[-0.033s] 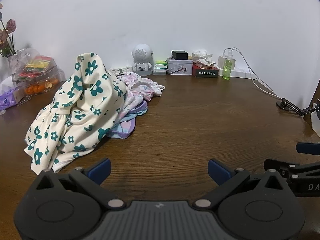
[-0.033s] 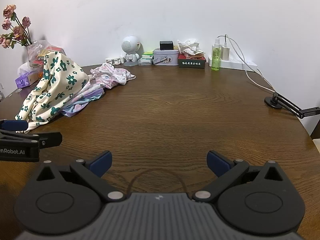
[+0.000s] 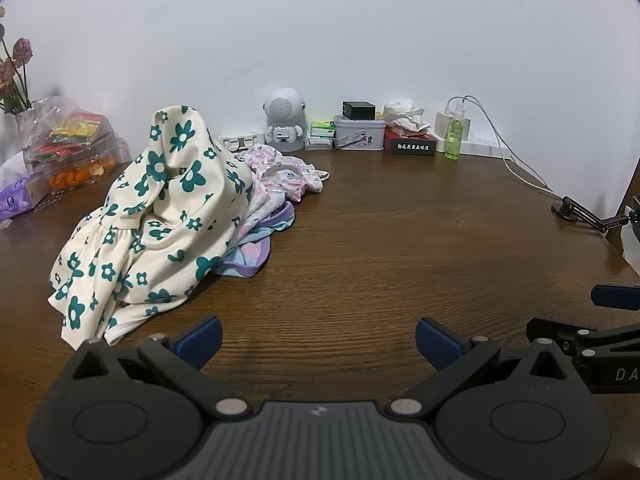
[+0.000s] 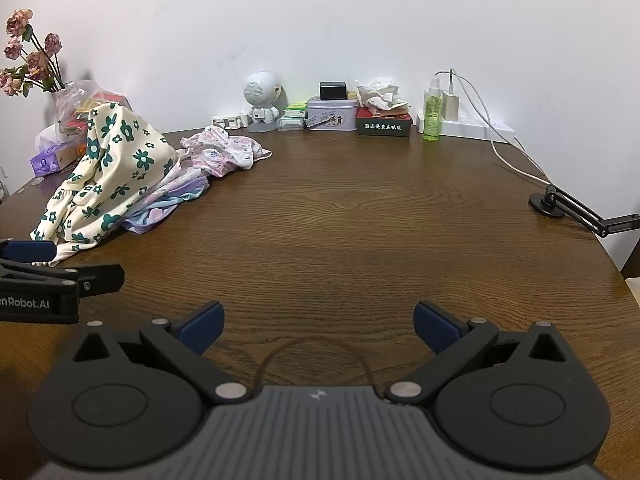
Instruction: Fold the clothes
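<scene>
A heap of clothes lies on the left of the brown wooden table (image 3: pixel 400 248). On top is a cream garment with green flowers (image 3: pixel 160 216), also in the right wrist view (image 4: pixel 108 184). Under it lie a purple and blue piece (image 3: pixel 256 248) and a pink-flowered white piece (image 3: pixel 288 168). My left gripper (image 3: pixel 318 338) is open and empty, low over the table, just right of the heap's front edge. My right gripper (image 4: pixel 318 322) is open and empty over the bare wood, right of the left one.
Along the back wall stand a white robot-shaped speaker (image 3: pixel 285 118), a tin (image 3: pixel 358 138), small boxes, a green spray bottle (image 3: pixel 454 140) and a power strip with a cable. Snack bags and flowers (image 4: pixel 32 56) sit far left. A black clamp arm (image 4: pixel 576 210) lies at the right edge.
</scene>
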`<state>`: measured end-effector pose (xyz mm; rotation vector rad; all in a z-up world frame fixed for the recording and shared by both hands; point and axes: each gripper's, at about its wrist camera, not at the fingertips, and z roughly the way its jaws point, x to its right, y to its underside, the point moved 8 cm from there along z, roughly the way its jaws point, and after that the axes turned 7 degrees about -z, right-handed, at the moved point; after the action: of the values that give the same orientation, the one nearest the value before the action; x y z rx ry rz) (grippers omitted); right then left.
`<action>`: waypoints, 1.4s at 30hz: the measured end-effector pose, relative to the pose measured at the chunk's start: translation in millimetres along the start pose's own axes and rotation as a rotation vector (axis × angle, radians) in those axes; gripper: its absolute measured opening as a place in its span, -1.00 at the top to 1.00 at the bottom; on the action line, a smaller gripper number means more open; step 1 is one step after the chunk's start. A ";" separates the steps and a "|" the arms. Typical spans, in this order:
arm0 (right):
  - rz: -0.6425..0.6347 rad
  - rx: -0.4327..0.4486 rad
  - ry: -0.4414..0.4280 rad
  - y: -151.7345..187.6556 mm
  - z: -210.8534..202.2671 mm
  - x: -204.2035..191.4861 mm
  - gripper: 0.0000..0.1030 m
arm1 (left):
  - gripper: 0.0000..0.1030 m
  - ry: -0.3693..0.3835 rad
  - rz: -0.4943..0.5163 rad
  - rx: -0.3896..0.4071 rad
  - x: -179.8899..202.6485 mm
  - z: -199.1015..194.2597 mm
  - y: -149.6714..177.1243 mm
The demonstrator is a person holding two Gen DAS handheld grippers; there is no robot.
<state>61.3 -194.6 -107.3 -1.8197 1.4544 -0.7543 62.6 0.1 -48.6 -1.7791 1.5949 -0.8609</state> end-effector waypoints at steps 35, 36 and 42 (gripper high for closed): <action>0.016 0.017 -0.003 1.3 -14.7 -3.5 -0.99 | -0.97 -0.004 -0.028 0.006 -2.0 -14.4 6.5; 0.017 0.017 -0.004 1.3 -15.1 -3.4 -0.99 | -0.97 -0.004 -0.029 0.006 -2.4 -14.7 6.2; 0.018 0.019 -0.006 2.3 -16.1 -2.4 -0.99 | -0.97 -0.005 -0.029 0.009 -2.4 -15.3 5.6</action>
<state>46.9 -195.1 -99.5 -1.7908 1.4528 -0.7504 47.0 1.8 -43.8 -1.8002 1.5635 -0.8749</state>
